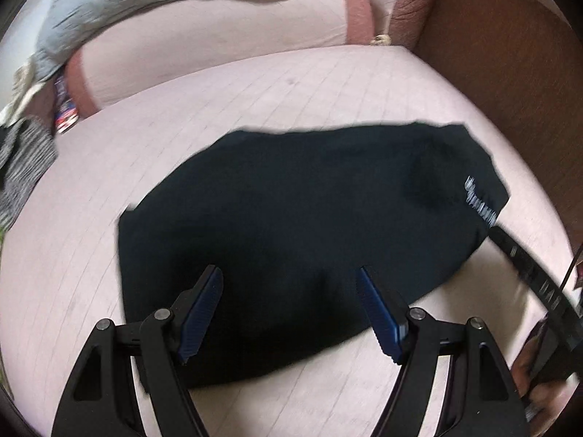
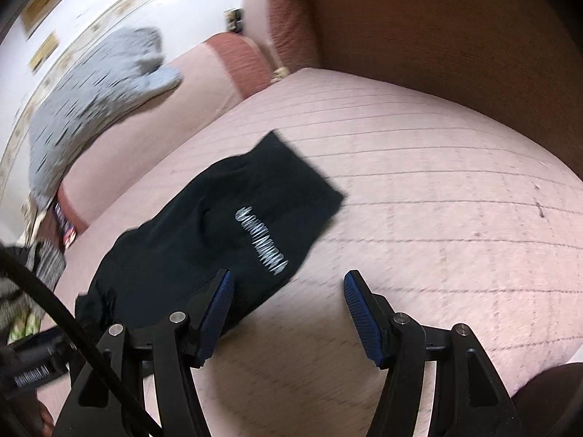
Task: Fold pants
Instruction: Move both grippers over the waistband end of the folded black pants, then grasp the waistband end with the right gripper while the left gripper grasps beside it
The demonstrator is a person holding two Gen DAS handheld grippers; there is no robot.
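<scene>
Black pants [image 1: 309, 225] lie folded in a flat bundle on the pink bed sheet [image 1: 255, 91], with a white printed logo [image 1: 481, 200] near their right end. My left gripper [image 1: 289, 276] is open and empty, hovering over the near edge of the pants. In the right wrist view the pants [image 2: 218, 233] lie left of centre, logo [image 2: 260, 240] up. My right gripper [image 2: 288, 278] is open and empty, above the sheet just right of the pants' near corner. The other gripper shows at the right edge of the left wrist view [image 1: 539, 291].
A pink bolster with red ends [image 1: 226, 36] lies at the back, with a grey garment [image 1: 120, 3] over it. A brown wooden headboard [image 1: 510, 54] stands at the right. Striped clothes [image 1: 22, 160] lie at the left edge. A black cable [image 2: 73, 327] crosses the right wrist view.
</scene>
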